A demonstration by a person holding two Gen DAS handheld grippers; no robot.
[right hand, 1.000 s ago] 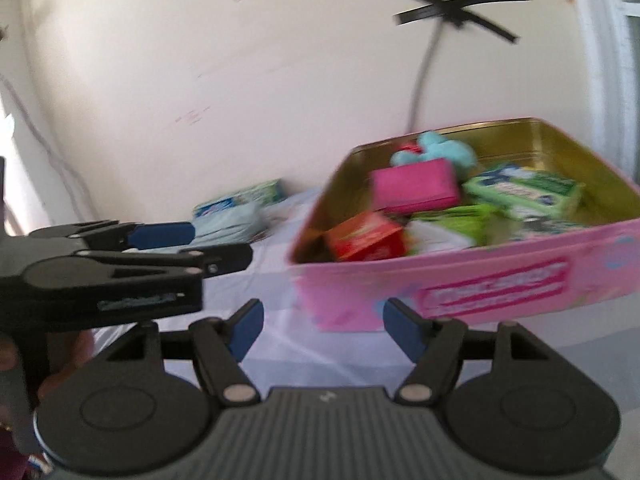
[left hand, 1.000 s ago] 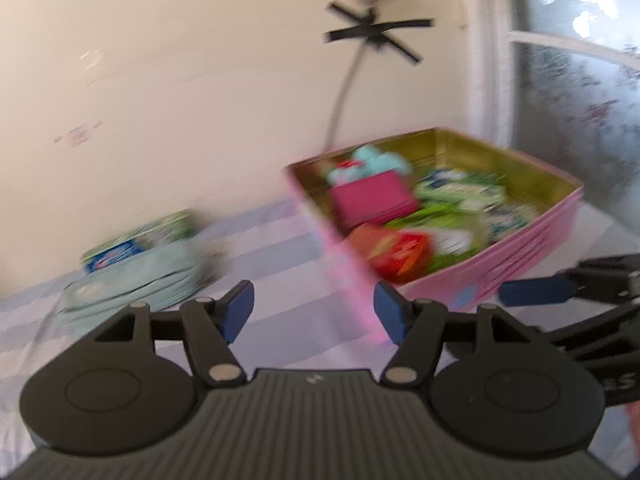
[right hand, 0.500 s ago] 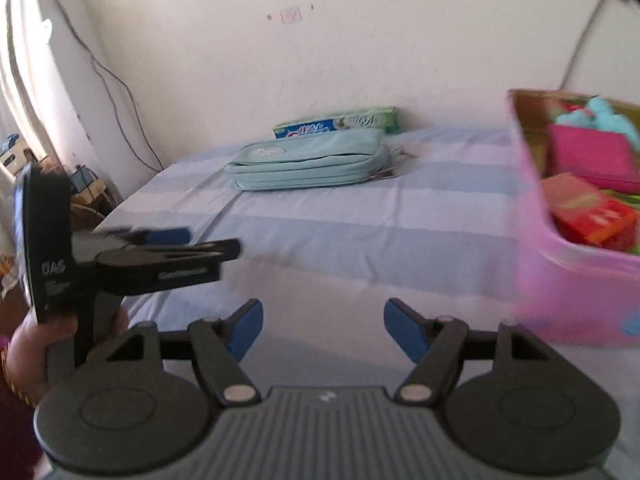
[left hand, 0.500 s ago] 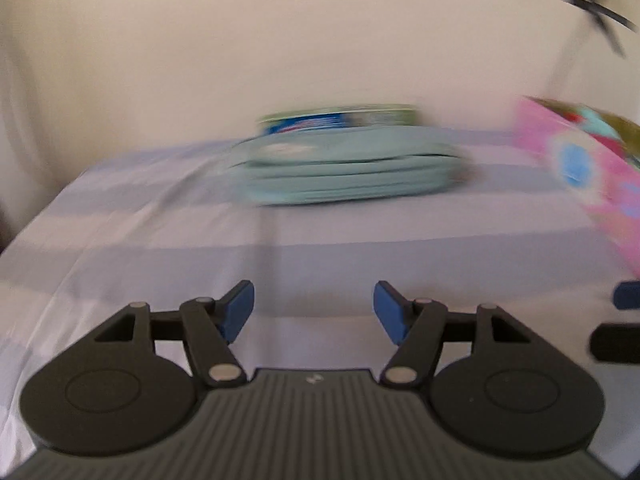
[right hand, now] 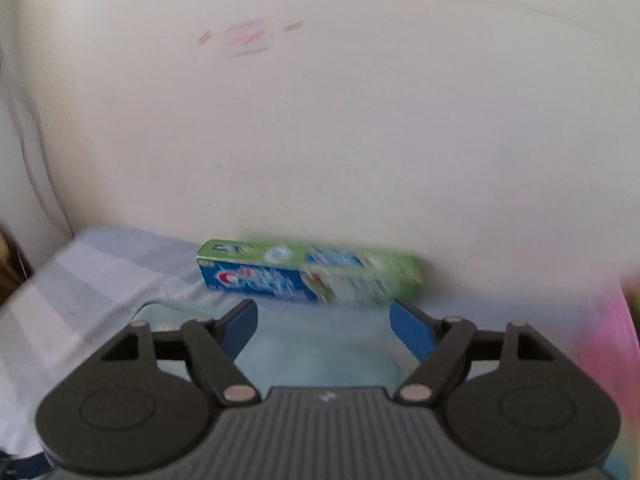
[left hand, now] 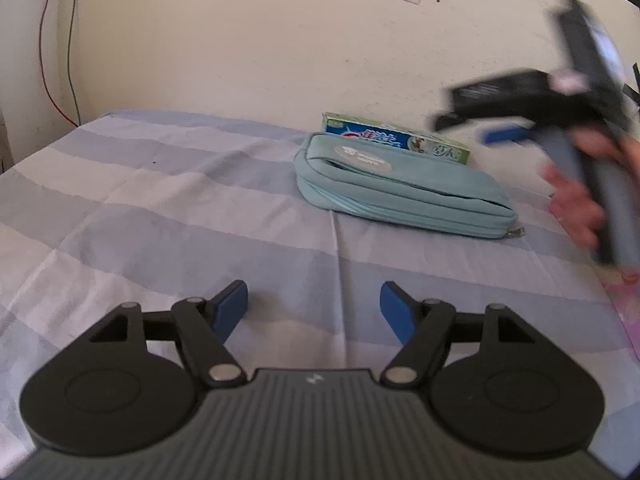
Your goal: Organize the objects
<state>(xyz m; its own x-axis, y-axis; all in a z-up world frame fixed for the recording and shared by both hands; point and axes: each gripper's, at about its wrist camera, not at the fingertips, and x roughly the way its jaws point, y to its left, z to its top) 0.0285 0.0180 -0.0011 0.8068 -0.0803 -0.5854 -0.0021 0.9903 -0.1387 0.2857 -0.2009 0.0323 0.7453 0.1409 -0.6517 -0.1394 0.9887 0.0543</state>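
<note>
Just behind the soft, zipped, pale-blue fabric pouch [left hand: 404, 190]: glossy green-and-blue cardboard toothpaste box [right hand: 308, 276], against the wall. Above the pouch, right gripper [right hand: 323, 330], jaws apart, empty. Near the pouch, over striped cloth [left hand: 140, 200]: left gripper [left hand: 314, 306], jaws opening, nothing between.

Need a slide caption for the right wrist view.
Right gripper, open and empty, above a pale blue pouch, facing a toothpaste box by the wall.
</note>
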